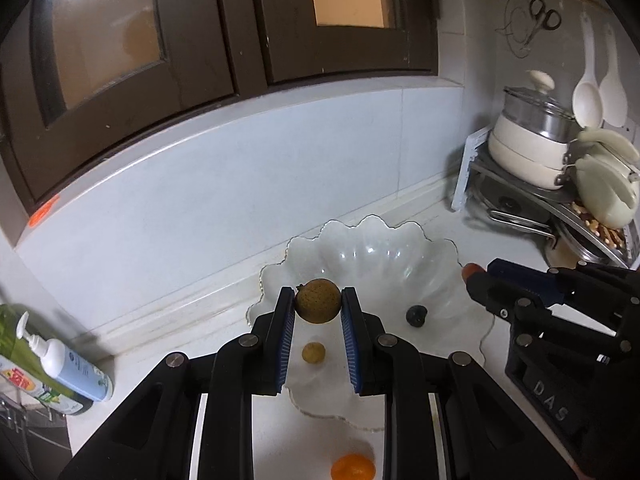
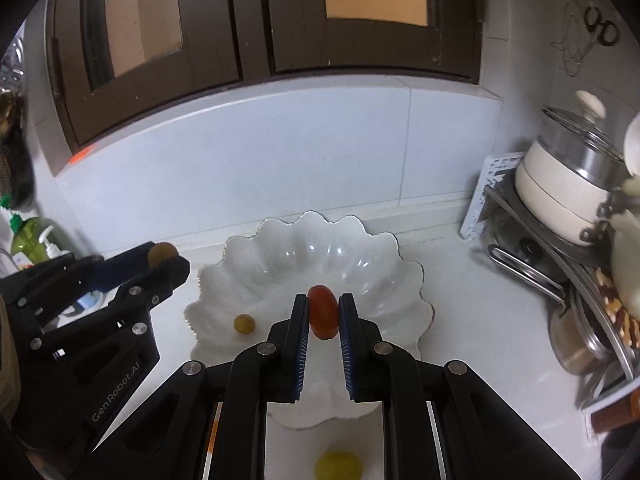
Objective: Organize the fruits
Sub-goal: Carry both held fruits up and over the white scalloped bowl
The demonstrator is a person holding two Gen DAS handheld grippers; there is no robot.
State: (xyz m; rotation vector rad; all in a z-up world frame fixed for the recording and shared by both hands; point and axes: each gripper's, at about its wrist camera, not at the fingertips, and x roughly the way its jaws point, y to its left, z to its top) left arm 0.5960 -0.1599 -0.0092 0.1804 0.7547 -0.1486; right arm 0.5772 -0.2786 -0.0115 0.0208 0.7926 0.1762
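My left gripper [image 1: 318,300] is shut on a round brownish-green fruit [image 1: 318,308], held above the near rim of a white scalloped bowl [image 1: 372,256]. Inside the bowl lie a small yellow fruit [image 1: 313,353] and a dark berry [image 1: 416,315]. An orange fruit [image 1: 353,468] rests on the counter in front of the bowl. My right gripper [image 2: 323,304] is shut on a red oval fruit [image 2: 322,314] over the same bowl [image 2: 312,248]. A yellow-green fruit [image 2: 338,466] lies on the counter below it. Each gripper shows in the other's view, at the bowl's side.
A metal rack with a white lidded pot [image 1: 532,136] and pans stands at the right. Pump bottles [image 1: 60,364] lie at the left by the tiled wall. Dark cabinet doors hang above. Scissors [image 1: 542,16] and white spoons hang on the right wall.
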